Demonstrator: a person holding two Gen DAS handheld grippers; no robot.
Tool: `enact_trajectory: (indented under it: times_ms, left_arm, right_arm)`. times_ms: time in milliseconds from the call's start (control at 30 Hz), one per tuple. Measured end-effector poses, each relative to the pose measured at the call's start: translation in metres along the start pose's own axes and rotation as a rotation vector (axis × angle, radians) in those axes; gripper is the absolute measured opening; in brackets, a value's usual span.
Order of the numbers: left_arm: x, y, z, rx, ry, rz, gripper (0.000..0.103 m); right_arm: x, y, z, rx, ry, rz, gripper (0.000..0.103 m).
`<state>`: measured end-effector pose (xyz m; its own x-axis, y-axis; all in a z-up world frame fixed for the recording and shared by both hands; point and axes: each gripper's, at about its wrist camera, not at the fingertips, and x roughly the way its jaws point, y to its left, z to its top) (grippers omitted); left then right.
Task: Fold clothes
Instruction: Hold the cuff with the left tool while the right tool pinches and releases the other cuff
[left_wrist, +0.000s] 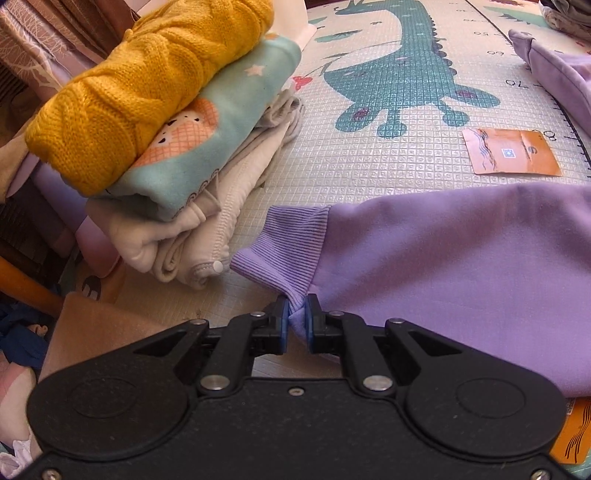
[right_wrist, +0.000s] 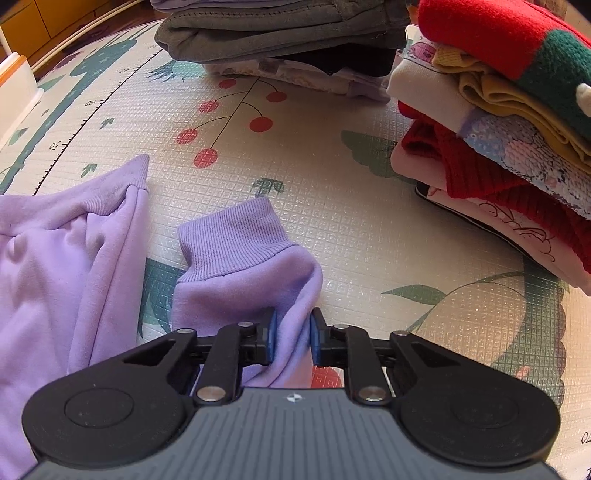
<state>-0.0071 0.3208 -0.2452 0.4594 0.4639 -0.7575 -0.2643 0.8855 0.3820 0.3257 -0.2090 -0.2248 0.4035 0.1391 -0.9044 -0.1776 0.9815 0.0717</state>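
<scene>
Left wrist: left tongs (left_wrist: 297, 316) pinching purple cuff (left_wrist: 282, 251), mat (left_wrist: 369, 155) beyond

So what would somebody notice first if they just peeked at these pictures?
Probably the soft lilac sweatshirt spread on the dinosaur-print play mat, with the left gripper pinching one ribbed cuff and the right gripper pinching the other sleeve. Next, the chunky mustard knitted sweater topping a folded pile at the left view's upper left.
</scene>
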Motion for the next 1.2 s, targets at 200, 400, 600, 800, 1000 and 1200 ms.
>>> enact_trajectory:
  times_ms: [200, 400, 600, 800, 1000, 1200]
  left_arm:
    - [-0.001, 0.0, -0.002, 0.013, -0.013, -0.007, 0.007]
    - [-0.001, 0.001, -0.005, 0.026, -0.025, -0.015, 0.007]
    - [-0.002, 0.0, -0.005, 0.036, -0.027, -0.014, 0.007]
    - [-0.002, -0.003, -0.004, 0.048, -0.02, -0.007, 0.007]
    - [0.0, -0.004, -0.005, 0.063, -0.023, -0.006, 0.006]
    - [0.0, -0.007, -0.004, 0.078, -0.018, 0.005, 0.006]
  right_arm:
    - [-0.026, -0.033, -0.007, 0.122, -0.033, -0.041, 0.01]
    - [-0.065, -0.07, -0.031, 0.326, -0.075, -0.127, 0.01]
    - [-0.087, -0.037, -0.031, 0.208, -0.156, -0.132, 0.01]
    - [-0.039, 0.031, -0.021, -0.036, -0.028, 0.047, 0.031]
    - [-0.059, 0.034, -0.021, -0.079, -0.138, 0.18, 0.034]
    - [-0.037, -0.04, -0.012, 0.094, -0.138, 0.033, 0.035]
